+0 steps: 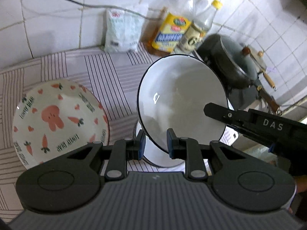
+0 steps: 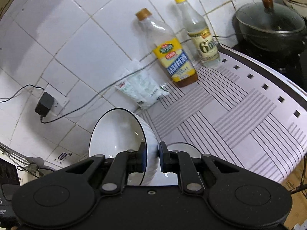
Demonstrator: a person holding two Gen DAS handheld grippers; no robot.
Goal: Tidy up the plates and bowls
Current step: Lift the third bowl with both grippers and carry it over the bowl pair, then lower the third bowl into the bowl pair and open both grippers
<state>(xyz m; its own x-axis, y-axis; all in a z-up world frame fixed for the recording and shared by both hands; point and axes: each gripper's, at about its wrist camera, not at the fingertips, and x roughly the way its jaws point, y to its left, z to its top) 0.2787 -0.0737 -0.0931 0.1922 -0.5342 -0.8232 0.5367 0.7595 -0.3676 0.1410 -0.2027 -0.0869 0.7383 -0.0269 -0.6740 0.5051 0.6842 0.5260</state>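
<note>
White tiled wall behind striped table. Both grippers, left and right, fingers pinching rim of tilted white bowl. Carrot bowl left of it.

Behind you on the striped cloth stand a yellow-labelled bottle and, just beside it, a clear bottle with a yellow cap. A white packet leans against the tiled wall. You see a lidded dark pot beyond, and a black adapter plugged in
</note>
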